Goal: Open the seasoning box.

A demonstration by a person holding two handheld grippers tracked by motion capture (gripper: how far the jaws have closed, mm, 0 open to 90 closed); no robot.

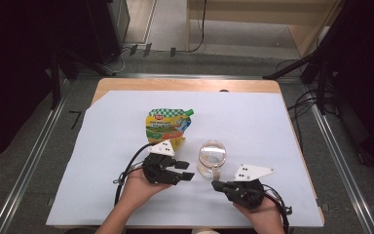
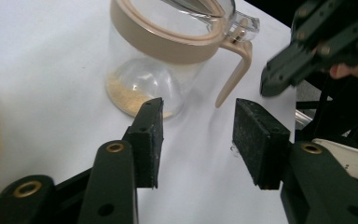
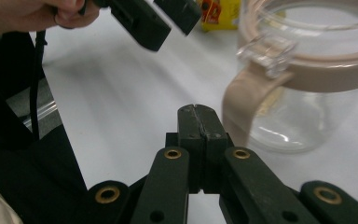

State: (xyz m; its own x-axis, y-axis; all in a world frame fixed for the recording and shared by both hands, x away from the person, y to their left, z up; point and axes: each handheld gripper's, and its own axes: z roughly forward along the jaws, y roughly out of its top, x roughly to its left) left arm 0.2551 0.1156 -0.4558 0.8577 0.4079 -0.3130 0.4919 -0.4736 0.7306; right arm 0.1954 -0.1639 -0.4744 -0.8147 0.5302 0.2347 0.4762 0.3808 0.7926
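A clear glass jar [image 1: 212, 155] with a beige rim and handle stands on the white cloth, a little pale powder at its bottom [image 2: 126, 95]. My left gripper [image 1: 186, 170] is open just left of the jar, with nothing between its jaws [image 2: 198, 135]. Below and to the right of the jar, my right gripper [image 1: 215, 185] is shut and empty, its tip [image 3: 199, 114] close beside the beige handle [image 3: 242, 107] without touching it. A green and yellow spouted pouch [image 1: 167, 126] lies flat behind the left gripper.
The white cloth [image 1: 253, 122] covers a wooden table [image 1: 185, 85]. Dark stands and cables sit on the floor to both sides and behind. Open cloth lies to the right and left of the hands.
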